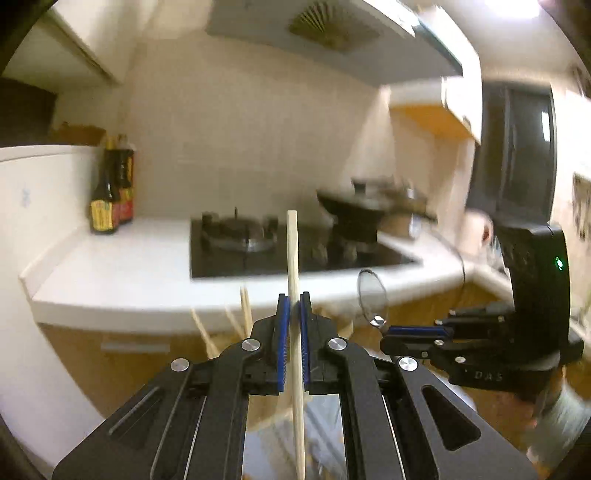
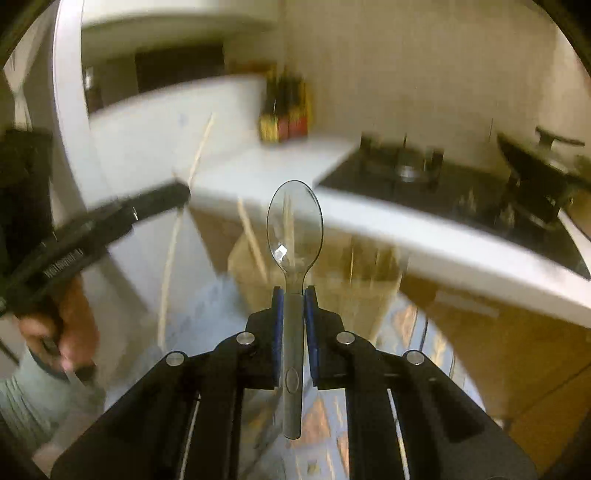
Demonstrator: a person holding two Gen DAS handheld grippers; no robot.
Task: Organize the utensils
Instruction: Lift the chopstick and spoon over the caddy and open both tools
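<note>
My left gripper [image 1: 294, 299] is shut on a pale wooden chopstick [image 1: 293, 254] that stands upright between the blue pads. My right gripper [image 2: 294, 291] is shut on the handle of a clear plastic spoon [image 2: 294, 225], bowl pointing forward. The right gripper [image 1: 388, 330] with the spoon [image 1: 371, 297] also shows at the right of the left wrist view. The left gripper [image 2: 181, 194] and its chopstick [image 2: 201, 147] show blurred at the left of the right wrist view. More chopsticks [image 1: 243, 314] stand below, behind my left gripper.
A white counter [image 1: 122, 266] carries a black gas hob [image 1: 258, 247], a wok [image 1: 351, 214] and dark sauce bottles [image 1: 110, 195]. Wooden cabinet fronts [image 1: 133, 354] lie under it. A white fridge [image 1: 40, 258] stands at the left. A range hood [image 1: 332, 29] hangs overhead.
</note>
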